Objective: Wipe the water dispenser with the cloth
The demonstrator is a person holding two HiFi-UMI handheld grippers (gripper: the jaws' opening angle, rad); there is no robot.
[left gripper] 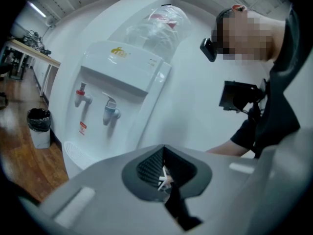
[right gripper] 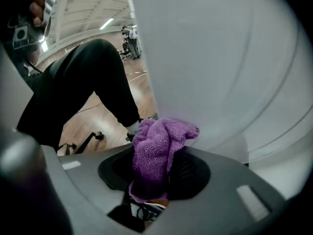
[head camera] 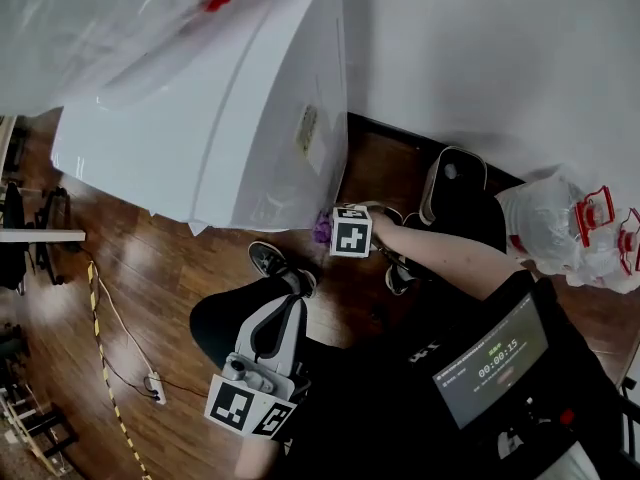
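The white water dispenser fills the upper left of the head view, with a bagged bottle on top. My right gripper is low at its side panel, shut on a purple cloth that touches the panel. In the right gripper view the bunched cloth sits between the jaws of that gripper, against the white dispenser wall. My left gripper is held back by my knee, shut and empty. The left gripper view shows this gripper facing the dispenser front with its red and blue taps.
A power strip with its cable and a yellow-black striped line lie on the wooden floor at left. Plastic bags and a dark bin stand by the wall at right. A small waste bin stands left of the dispenser.
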